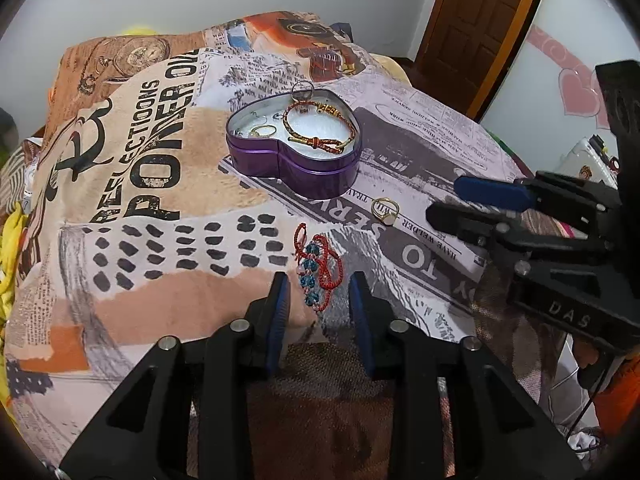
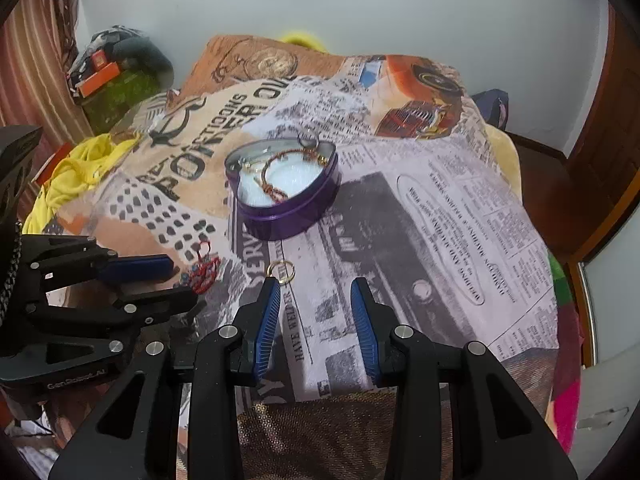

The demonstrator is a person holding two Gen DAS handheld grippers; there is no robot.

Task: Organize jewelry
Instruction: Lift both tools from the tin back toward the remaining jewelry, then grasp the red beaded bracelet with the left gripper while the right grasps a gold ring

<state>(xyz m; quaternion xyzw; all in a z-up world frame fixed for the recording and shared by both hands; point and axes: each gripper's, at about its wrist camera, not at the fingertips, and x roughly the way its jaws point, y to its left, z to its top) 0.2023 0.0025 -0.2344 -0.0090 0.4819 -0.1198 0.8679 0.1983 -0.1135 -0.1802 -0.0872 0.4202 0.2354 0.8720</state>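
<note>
One red-cord bracelet with blue beads [image 1: 318, 266] lies on the printed blanket [image 1: 160, 248], long axis running near-to-far, near of the purple heart tin [image 1: 294, 160]. One gold ring [image 1: 385, 210] lies to its right. Left gripper [image 1: 318, 284] jaws part-open astride the bracelet; right gripper [image 2: 314, 292] part-open, empty, beside the ring.

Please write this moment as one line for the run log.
left gripper: open, around red bracelet | right gripper: open, by gold ring | purple tin: open
</note>
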